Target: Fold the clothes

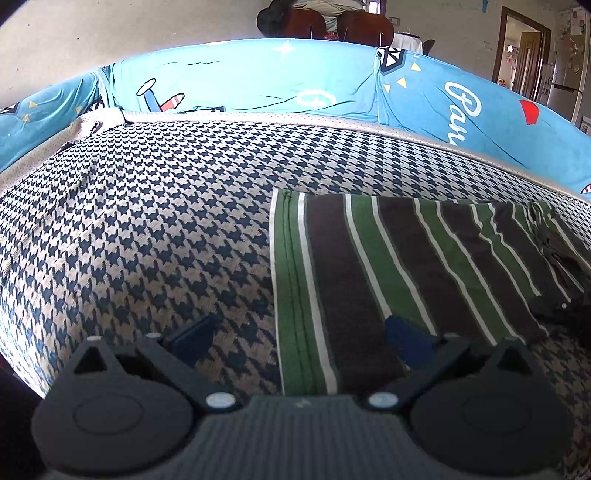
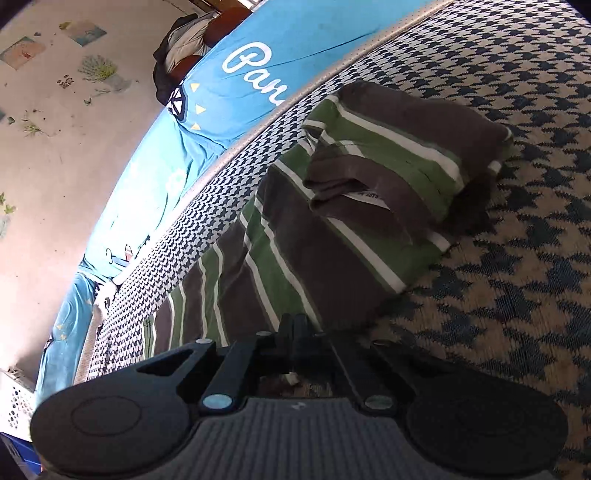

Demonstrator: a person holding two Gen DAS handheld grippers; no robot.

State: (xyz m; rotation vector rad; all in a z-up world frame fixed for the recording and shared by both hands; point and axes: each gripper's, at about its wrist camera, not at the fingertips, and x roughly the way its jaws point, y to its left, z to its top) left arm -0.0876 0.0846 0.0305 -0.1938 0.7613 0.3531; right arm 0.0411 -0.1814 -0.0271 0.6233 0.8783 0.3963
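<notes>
A green, brown and white striped shirt (image 1: pixel 369 266) lies flat on a houndstooth-patterned surface (image 1: pixel 147 229). My left gripper (image 1: pixel 301 338) is open low over the shirt's stitched hem. One blue-padded finger (image 1: pixel 194 336) is over the bare houndstooth and the other over a brown stripe. In the right wrist view the shirt (image 2: pixel 280 251) stretches away to the left, and its far end is folded over into a thick bundle (image 2: pixel 399 147). My right gripper (image 2: pixel 295 328) is shut on the shirt's near edge, its black fingers pressed together. It shows as a dark shape (image 1: pixel 557 306) at the right of the left wrist view.
A bright blue cartoon-printed cover (image 1: pixel 258 77) with white script rises behind the houndstooth surface, past a pale piped edge (image 1: pixel 258 118). Beyond it are brown chair backs (image 1: pixel 332 22), a doorway (image 1: pixel 524 48) and a fridge (image 1: pixel 565 74). A wall with stickers (image 2: pixel 55 110) is at the left.
</notes>
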